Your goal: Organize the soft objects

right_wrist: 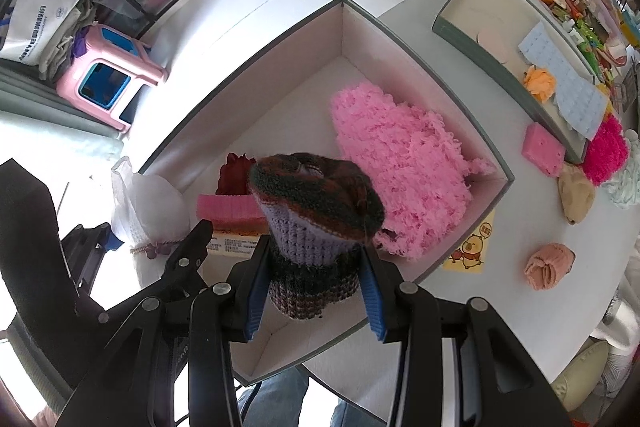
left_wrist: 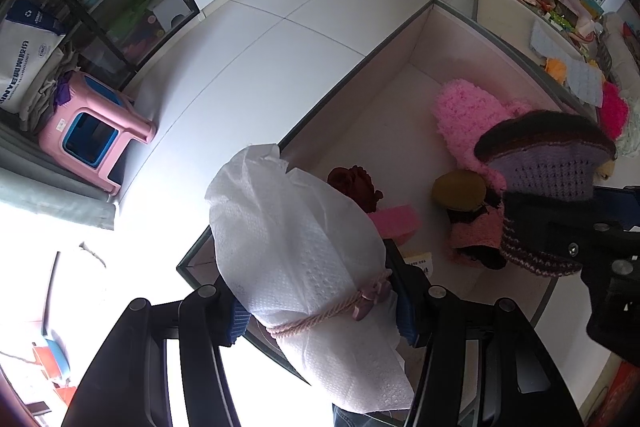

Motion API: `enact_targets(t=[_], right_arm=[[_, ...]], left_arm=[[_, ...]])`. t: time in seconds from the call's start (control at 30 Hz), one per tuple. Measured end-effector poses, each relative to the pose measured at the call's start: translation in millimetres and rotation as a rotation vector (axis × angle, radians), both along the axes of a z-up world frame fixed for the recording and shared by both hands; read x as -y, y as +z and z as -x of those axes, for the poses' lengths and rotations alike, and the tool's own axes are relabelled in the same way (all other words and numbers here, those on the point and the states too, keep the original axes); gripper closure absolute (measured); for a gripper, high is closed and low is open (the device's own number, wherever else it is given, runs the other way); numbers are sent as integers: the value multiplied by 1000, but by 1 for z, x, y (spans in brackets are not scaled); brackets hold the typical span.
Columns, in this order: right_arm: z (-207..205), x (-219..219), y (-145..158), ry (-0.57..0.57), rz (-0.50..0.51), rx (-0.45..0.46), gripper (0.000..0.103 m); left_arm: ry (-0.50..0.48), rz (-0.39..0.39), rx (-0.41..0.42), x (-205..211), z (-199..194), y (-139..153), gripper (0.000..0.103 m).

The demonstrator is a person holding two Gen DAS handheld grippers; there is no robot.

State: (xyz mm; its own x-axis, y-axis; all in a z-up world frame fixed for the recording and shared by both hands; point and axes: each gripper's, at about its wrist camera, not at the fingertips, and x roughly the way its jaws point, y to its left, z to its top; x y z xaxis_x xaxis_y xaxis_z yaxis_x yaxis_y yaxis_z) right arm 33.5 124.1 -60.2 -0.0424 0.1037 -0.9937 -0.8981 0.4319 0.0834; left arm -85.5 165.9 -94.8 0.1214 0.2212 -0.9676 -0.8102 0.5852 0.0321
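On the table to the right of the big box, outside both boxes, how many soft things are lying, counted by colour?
Light pink: 1, the sponge
Magenta: 1, the fluffy ball
Tan: 1, the pouch
Peach: 1, the knitted roll
Pale mint: 1, the bundle, cut off by the picture edge
Total: 5

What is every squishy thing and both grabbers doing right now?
left gripper: shut on the white bundle.
white bundle: held up, tied with a pink cord.
right gripper: shut on the knitted hat.
knitted hat: held over the big box.
big box: open, no lid.
fluffy pink thing: lying in the big box.
pink sponge: lying on the table.
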Motion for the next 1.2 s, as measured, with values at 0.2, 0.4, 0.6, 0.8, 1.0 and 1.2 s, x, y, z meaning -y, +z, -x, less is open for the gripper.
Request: enact_targets(t=[0.2,0.4,0.6,0.8,1.0,1.2], right_arm=[[-1,0,-4,-5,2,-10,56],[-7,5,-2,-33,-15,-32,26],[-10,9,0,-44,-16,-18,14],[-9,14,6,-55,-41,32,0],[-10,18,9,-67,-56,40,0],[-11,25,11,-85,-60,13,0]], left_arm=[[6,2,14,0,4,0,37],[16,0,31,2,6,4,1],[19,-16,13,6,4,6,1],[20,-15,13,7,7,10,1],[2,-24,3,11,5,14,1],[-26,-37,-17,17,-1,18,1]])
